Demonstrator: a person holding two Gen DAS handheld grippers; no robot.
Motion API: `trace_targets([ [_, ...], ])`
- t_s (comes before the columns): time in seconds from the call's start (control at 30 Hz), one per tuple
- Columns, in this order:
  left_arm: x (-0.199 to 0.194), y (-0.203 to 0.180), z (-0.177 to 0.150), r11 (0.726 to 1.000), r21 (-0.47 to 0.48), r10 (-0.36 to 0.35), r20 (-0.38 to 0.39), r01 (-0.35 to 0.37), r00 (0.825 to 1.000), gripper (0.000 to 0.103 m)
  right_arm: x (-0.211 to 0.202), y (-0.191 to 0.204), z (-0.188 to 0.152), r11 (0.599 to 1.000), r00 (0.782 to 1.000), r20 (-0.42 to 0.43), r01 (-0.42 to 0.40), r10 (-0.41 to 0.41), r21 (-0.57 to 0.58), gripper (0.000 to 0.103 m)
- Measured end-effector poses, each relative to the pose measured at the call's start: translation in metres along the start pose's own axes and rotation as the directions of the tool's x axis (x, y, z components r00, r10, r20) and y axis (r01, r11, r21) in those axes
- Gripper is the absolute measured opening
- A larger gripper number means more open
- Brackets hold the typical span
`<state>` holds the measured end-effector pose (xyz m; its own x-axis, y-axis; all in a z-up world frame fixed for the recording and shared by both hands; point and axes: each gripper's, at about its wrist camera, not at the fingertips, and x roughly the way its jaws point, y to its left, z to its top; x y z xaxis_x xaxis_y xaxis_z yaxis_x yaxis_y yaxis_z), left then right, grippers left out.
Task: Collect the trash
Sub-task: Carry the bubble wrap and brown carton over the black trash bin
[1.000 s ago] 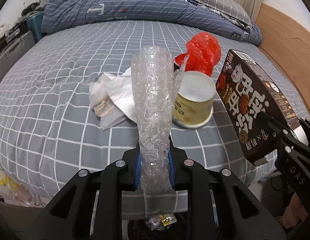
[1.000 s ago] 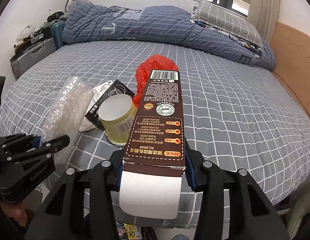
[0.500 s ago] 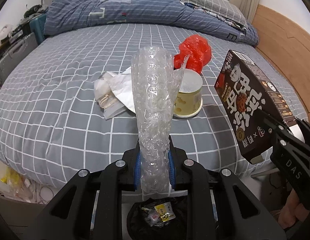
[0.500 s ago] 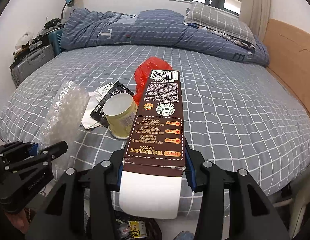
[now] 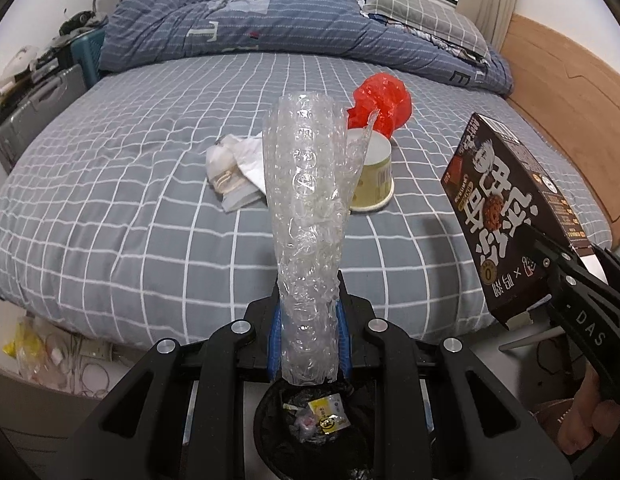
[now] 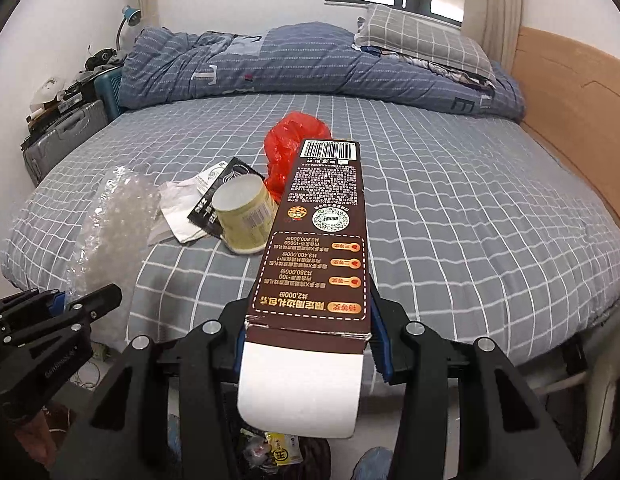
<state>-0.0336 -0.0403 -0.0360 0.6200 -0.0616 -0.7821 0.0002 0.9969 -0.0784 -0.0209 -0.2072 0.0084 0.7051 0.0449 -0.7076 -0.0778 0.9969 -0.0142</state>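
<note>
Above the bin (image 5: 310, 432), left hand-held gripper (image 5: 308, 336) clamps bubble wrap (image 5: 306, 216)

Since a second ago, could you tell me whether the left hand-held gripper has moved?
Yes. The left hand-held gripper has drawn back from the bed, over the bin.

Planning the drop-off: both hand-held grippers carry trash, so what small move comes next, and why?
Probably open the left hand-held gripper: its bubble wrap hangs right above the black-lined bin, while the right hand-held gripper holds the brown carton off to one side.
</note>
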Motion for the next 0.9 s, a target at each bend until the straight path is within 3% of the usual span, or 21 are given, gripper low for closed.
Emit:
trace_targets([
  [0.9, -0.067, 0.005, -0.065, 0.998, -0.053, 0.016, -0.027, -0.017, 1.0, 0.022, -0.089, 0.029, -0.057, 0.999, 1.0, -0.007, 0.004, -0.004, -0.037, 0.044],
])
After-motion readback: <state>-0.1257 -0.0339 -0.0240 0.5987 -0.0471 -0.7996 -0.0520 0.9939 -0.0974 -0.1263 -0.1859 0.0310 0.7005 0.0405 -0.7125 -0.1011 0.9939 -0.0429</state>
